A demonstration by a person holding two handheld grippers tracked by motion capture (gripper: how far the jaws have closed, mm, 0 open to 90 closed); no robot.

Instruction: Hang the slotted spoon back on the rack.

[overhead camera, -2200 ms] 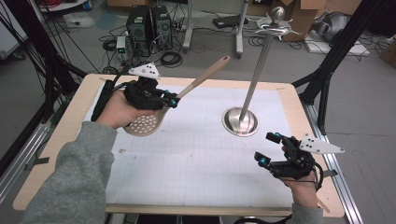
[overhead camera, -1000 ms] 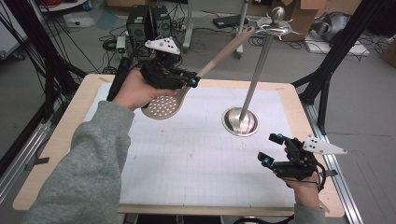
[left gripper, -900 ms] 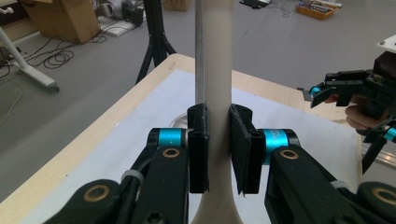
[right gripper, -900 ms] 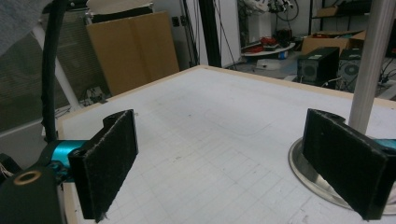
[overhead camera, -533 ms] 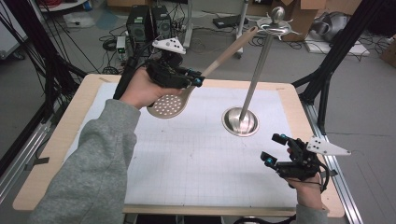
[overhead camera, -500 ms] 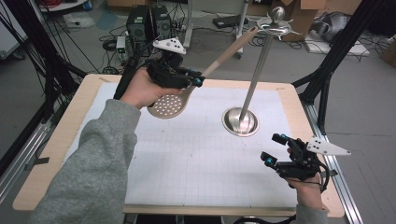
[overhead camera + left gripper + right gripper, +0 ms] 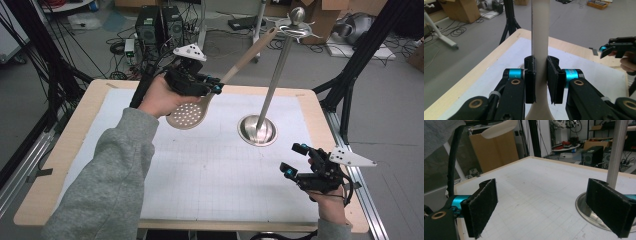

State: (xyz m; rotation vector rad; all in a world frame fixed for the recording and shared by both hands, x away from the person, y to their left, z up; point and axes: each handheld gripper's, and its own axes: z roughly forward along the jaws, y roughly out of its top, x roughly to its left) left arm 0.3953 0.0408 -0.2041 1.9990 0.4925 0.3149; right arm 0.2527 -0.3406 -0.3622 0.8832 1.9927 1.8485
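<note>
A beige slotted spoon (image 7: 187,114) with a long handle (image 7: 539,37) is held in the air above the table's far left part, its perforated bowl low and its handle slanting up toward the stand's top. My left gripper (image 7: 212,86) is shut on the handle just above the bowl; its pads (image 7: 529,78) press both sides. A metal stand (image 7: 276,70) rises from a round base (image 7: 257,131) with small hooks at its top (image 7: 295,24). My right gripper (image 7: 295,160) stays open near the table's front right, nothing between its pads (image 7: 482,206).
A white gridded mat (image 7: 220,165) covers the wooden table (image 7: 60,170). The stand's pole (image 7: 620,150) and base (image 7: 586,207) lie close ahead of the right gripper. Black frame legs, boxes, cables and computers crowd the floor beyond the table.
The left gripper has lifted the spoon from near the mat and carried it up and right, toward the stand's top. The right gripper has barely shifted.
</note>
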